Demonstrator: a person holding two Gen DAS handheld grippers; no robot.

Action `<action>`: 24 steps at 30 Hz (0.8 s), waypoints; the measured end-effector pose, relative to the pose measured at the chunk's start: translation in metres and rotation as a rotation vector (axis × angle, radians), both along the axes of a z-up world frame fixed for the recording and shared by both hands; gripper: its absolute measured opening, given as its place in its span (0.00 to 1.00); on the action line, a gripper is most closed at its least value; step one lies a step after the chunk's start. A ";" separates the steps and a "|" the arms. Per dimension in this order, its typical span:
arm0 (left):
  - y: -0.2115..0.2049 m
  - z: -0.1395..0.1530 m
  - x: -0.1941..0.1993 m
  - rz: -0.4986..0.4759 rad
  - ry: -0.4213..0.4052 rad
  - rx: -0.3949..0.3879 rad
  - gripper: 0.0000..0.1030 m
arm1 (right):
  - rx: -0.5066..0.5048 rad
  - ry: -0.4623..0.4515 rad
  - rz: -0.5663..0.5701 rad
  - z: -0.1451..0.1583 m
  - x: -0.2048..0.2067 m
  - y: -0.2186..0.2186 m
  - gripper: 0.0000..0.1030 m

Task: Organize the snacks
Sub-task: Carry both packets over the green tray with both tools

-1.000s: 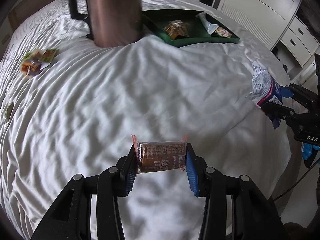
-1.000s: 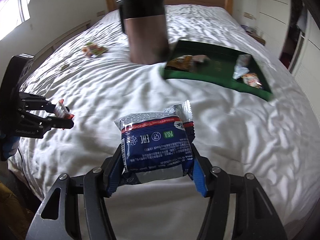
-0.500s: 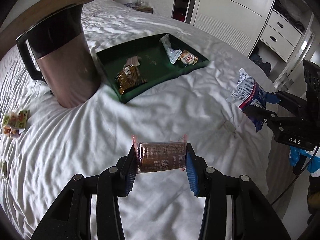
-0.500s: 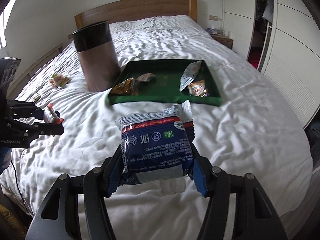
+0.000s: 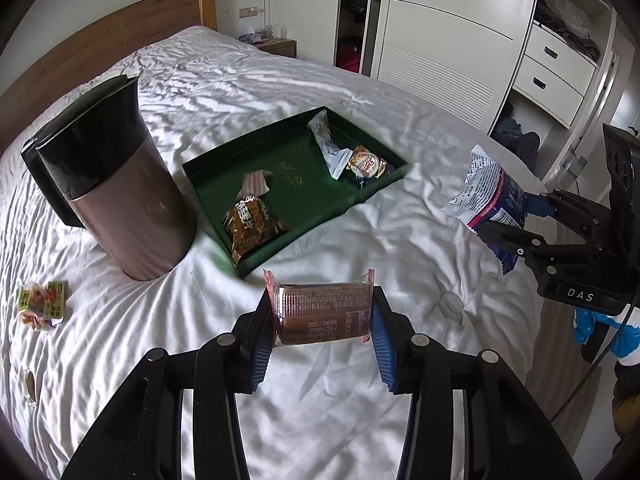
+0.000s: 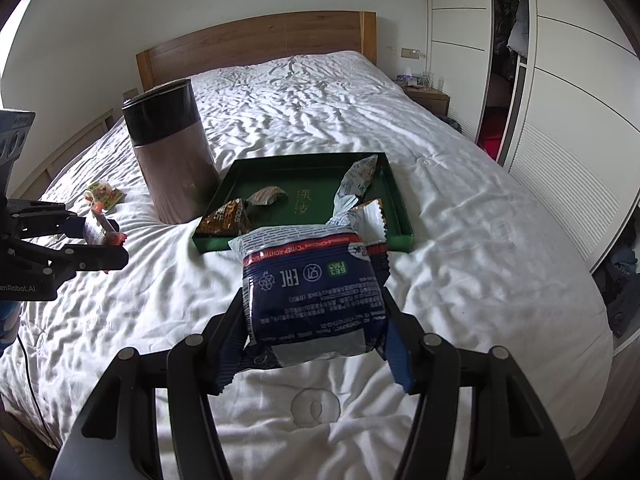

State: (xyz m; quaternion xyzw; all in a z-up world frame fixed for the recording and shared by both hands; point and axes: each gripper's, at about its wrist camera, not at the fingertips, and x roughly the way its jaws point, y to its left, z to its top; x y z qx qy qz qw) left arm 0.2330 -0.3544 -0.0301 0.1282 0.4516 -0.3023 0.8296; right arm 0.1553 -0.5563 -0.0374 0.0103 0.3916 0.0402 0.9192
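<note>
My left gripper [image 5: 320, 332] is shut on a small brown snack bar [image 5: 322, 312], held above the white bed in front of the green tray [image 5: 208, 184]. My right gripper [image 6: 316, 344] is shut on a blue and white snack packet [image 6: 312, 288], also held over the bed short of the green tray [image 6: 396, 196]. The tray holds a brown snack bag [image 5: 252, 226], a pale wrapper [image 5: 254, 182], a white pouch [image 5: 328, 146] and a round snack [image 5: 366, 164]. In the left wrist view the right gripper [image 5: 516, 220] shows at the right with its packet [image 5: 486, 196].
A brown bin with a black rim [image 5: 116, 184] stands on the bed left of the tray. Small green and orange snack packets [image 5: 40, 306] lie at the bed's left side. White wardrobes and drawers [image 5: 552, 68] line the right wall. A wooden headboard [image 6: 256, 44] is at the far end.
Both grippers have risen and pulled back, keeping their snacks. The tray and bin now appear farther off and fully in view.
</note>
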 end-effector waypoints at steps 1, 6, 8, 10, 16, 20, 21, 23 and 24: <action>-0.001 0.000 0.002 0.001 -0.003 0.000 0.37 | 0.000 -0.003 0.000 0.001 0.002 0.000 1.00; -0.007 -0.001 0.007 0.000 -0.027 0.012 0.37 | 0.008 -0.013 -0.004 0.001 0.009 -0.002 1.00; -0.007 -0.003 0.011 0.000 -0.023 0.009 0.37 | 0.018 -0.015 -0.007 0.000 0.012 -0.003 1.00; -0.008 -0.006 0.013 0.000 -0.025 0.013 0.37 | 0.018 -0.014 -0.006 -0.002 0.016 -0.002 1.00; -0.013 -0.013 0.025 -0.002 -0.019 0.014 0.37 | 0.018 -0.011 0.000 -0.006 0.029 0.001 1.00; -0.018 -0.017 0.036 0.004 -0.017 0.013 0.37 | 0.020 -0.015 0.006 -0.009 0.042 0.004 1.00; -0.019 -0.019 0.040 0.008 -0.019 0.014 0.37 | 0.019 -0.016 0.007 -0.010 0.047 0.004 1.00; -0.022 -0.022 0.048 0.018 -0.017 0.016 0.37 | 0.021 -0.017 0.006 -0.012 0.056 0.006 1.00; -0.024 -0.024 0.053 0.024 -0.017 0.018 0.37 | 0.023 -0.016 0.005 -0.015 0.062 0.006 1.00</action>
